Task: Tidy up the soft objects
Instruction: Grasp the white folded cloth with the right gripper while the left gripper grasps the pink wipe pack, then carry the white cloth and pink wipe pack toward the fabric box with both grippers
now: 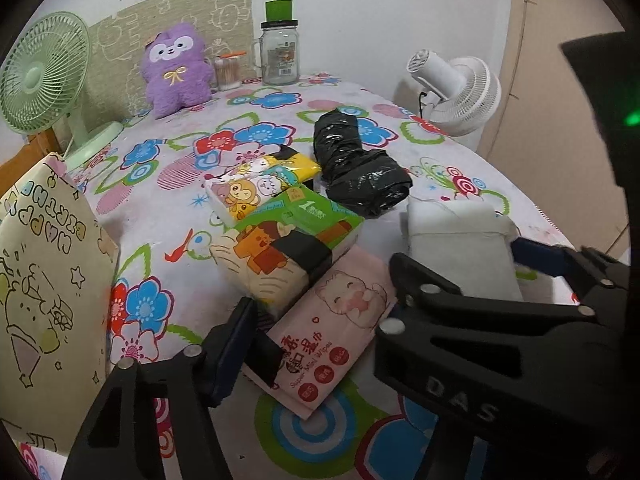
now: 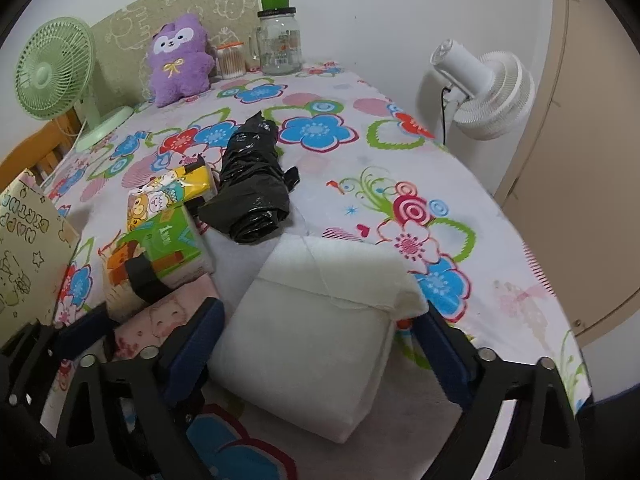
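Both jaws open: left gripper [image 1: 320, 344] straddles pink wipes [image 1: 332, 328], right gripper [image 2: 320, 344] white pack [image 2: 312, 340].

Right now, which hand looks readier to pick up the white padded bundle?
The right gripper: its open fingers already flank the white bundle. The left gripper straddles the pink wipes pack instead.

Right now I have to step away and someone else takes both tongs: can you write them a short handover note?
Left tongs: straddling the pink wet-wipes pack, grip not confirmed.
Right tongs: open around the white padded bundle, not clamped.
Green tissue pack, yellow tissue pack and black bag roll lie mid-table; the purple plush sits at the back.
Nothing visibly sorted yet; all items remain.
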### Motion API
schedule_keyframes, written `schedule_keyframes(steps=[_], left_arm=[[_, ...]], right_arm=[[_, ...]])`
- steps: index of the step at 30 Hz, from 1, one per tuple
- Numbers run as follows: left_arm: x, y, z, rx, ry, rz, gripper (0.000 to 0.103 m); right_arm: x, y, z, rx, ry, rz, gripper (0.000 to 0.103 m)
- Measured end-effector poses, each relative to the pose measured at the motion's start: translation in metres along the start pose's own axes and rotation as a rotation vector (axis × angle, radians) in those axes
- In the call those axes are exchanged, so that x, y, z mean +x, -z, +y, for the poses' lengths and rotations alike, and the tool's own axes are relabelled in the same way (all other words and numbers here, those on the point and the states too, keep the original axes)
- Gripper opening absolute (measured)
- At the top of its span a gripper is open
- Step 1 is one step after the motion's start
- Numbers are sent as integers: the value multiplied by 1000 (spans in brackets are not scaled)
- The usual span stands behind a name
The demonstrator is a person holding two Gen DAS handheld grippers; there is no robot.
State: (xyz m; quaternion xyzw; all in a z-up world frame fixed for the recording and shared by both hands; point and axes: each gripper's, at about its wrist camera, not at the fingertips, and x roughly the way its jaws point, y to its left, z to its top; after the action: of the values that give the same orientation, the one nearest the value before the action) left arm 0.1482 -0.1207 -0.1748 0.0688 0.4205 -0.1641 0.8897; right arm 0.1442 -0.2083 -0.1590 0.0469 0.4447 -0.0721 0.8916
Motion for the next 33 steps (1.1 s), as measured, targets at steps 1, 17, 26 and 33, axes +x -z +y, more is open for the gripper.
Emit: schedule_keyframes(steps=[1, 17, 26, 33], left_arm=[[0, 0, 0, 3, 2, 0, 67], [-9, 8, -9, 38, 15, -6, 42], [-14, 13, -11, 32, 4, -11, 39], [-17, 15, -11, 21, -6, -14, 39]], right_arm=[[0, 0, 0, 0, -2, -1, 91], [-11, 9, -1, -24, 11, -15, 56], [-18, 15, 0, -29, -23, -7, 48], [-26, 18, 1, -34, -44, -8, 46]])
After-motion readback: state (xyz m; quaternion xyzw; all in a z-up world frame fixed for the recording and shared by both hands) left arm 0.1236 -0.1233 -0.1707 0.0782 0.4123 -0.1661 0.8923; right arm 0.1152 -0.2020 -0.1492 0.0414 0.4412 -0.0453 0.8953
